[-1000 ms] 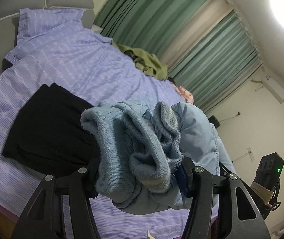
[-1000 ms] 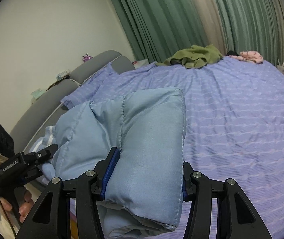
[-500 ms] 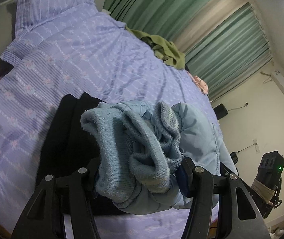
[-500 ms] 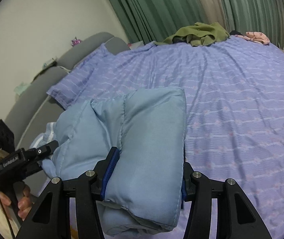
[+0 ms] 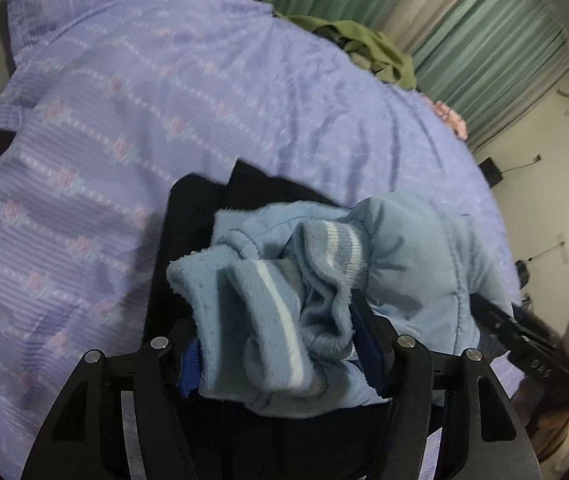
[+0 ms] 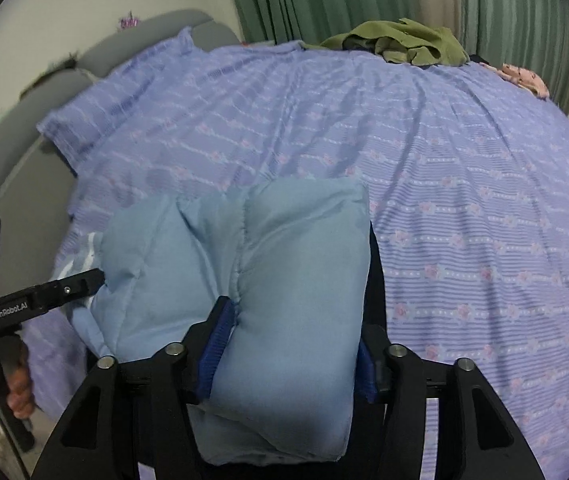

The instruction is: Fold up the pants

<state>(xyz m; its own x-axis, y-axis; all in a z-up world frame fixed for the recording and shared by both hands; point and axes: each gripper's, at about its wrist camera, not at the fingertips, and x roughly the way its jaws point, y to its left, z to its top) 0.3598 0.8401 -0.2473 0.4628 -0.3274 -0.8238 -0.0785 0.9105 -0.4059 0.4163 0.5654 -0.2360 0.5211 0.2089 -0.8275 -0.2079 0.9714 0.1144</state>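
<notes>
Light-blue padded pants (image 6: 284, 280), folded into a bundle above the purple bed (image 6: 464, 200) and a black garment (image 5: 204, 216), are clamped between closed fingers: left gripper (image 5: 276, 344) on the ribbed cuff end, right gripper (image 6: 288, 344) on the padded fold

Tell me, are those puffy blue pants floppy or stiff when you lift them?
Probably floppy: the blue pants sag between the left gripper and right gripper. Likely light, since they look puffy and quilted. The smooth fabric might slip.
</notes>
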